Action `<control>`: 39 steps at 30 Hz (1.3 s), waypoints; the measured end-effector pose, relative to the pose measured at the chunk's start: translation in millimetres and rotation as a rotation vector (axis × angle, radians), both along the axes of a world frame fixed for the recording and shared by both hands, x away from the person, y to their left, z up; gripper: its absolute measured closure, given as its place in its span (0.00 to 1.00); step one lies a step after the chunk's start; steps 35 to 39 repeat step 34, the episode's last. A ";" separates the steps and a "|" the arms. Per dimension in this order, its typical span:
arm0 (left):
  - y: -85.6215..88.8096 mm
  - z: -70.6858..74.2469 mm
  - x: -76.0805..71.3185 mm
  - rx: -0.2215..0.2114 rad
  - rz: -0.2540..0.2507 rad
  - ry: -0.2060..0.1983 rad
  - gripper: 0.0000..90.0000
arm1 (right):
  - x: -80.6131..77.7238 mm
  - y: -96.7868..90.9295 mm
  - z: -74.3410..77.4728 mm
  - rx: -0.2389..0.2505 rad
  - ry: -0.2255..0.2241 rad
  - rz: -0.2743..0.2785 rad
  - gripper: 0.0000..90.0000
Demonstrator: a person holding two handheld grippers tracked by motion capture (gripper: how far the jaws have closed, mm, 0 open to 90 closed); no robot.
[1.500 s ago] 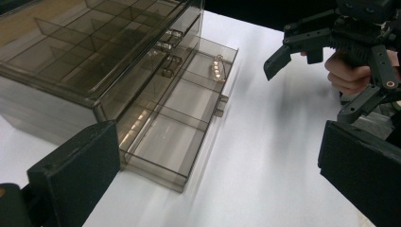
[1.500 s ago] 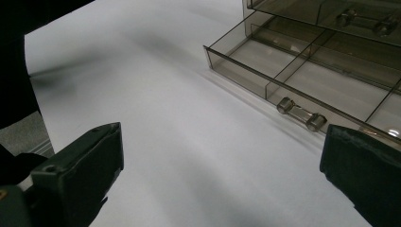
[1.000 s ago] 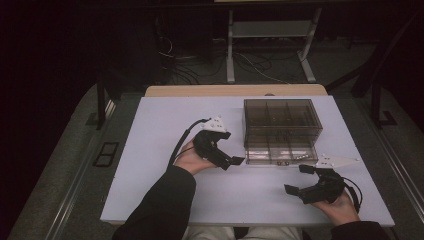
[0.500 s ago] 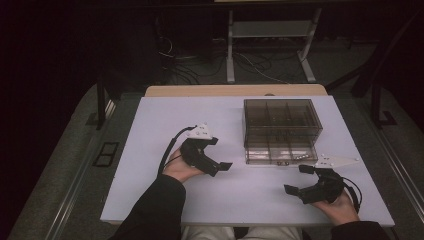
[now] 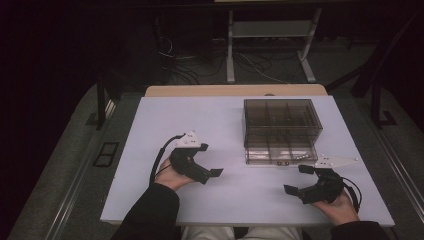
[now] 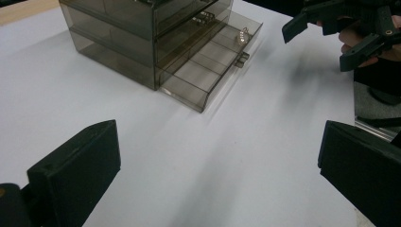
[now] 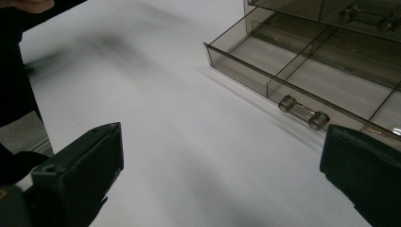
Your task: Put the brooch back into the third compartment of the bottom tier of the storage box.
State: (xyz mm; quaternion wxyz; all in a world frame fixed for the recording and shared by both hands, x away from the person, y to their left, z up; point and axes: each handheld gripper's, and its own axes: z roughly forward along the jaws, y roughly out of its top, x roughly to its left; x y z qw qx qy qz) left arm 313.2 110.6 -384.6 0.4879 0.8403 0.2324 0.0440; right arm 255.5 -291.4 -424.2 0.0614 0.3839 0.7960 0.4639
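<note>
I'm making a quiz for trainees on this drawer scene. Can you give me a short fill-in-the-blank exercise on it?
1. The bottom drawer of the smoky transparent plastic drawer box is pulled ____.
2. The left gripper holds nothing; its jaws stand ____.
3. The right gripper hovers over the ____ tabletop.
4. The drawer's clear handle sits on its ____ wall.

Missing words: out; open; white; front

Smoky see-thru plastic drawer box (image 5: 282,122) sits upright on the white tabletop (image 5: 200,125), toward the far right. Bottom drawer (image 5: 281,155) is pulled out approx halfway toward the near edge, w/ dividers inside, a small clear handle (image 7: 302,112) on its front and some tiny metal bits (image 6: 243,34) in one compartment.
</note>
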 end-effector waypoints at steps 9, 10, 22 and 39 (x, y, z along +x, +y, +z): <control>14.7 -11.0 -15.5 -0.017 0.042 -0.010 0.00 | -0.1 0.1 0.0 0.000 0.002 0.000 0.00; 15.9 -12.4 -17.7 -0.021 0.048 -0.016 0.00 | 0.0 0.3 -0.1 -0.001 0.002 -0.001 0.00; 33.8 -29.3 -33.2 -0.053 0.095 -0.012 0.00 | 0.0 0.8 -0.6 -0.002 0.002 0.001 0.00; 50.8 -38.9 -40.2 -0.093 0.136 -0.002 0.00 | -0.5 1.7 -0.5 -0.002 0.007 0.004 0.00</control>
